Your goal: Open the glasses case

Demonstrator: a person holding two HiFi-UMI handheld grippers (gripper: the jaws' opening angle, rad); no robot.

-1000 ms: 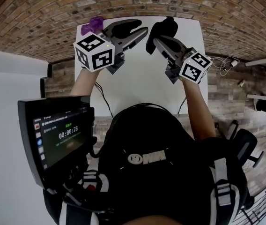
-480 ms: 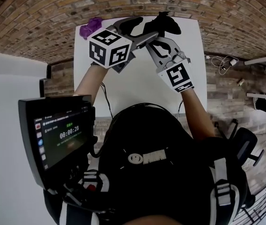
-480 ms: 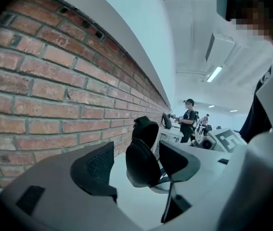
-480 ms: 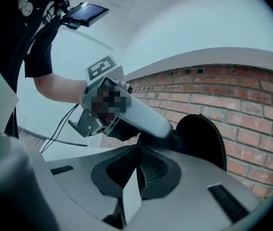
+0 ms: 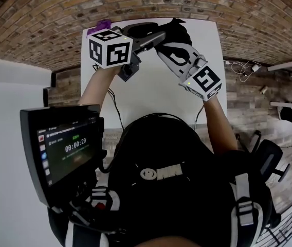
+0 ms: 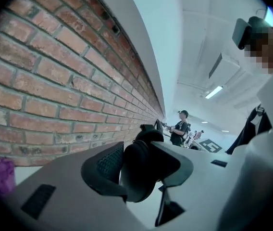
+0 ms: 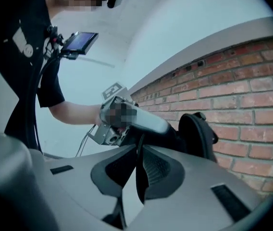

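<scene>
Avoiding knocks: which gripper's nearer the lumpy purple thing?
Left. The left gripper, fingers just closed on the black glasses case, is beside the purple thing; right gripper farther right.

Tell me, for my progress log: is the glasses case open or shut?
Partly open, apparently: the right hand-held gripper pinches a thin black flap that stands away from the glasses case body.
</scene>
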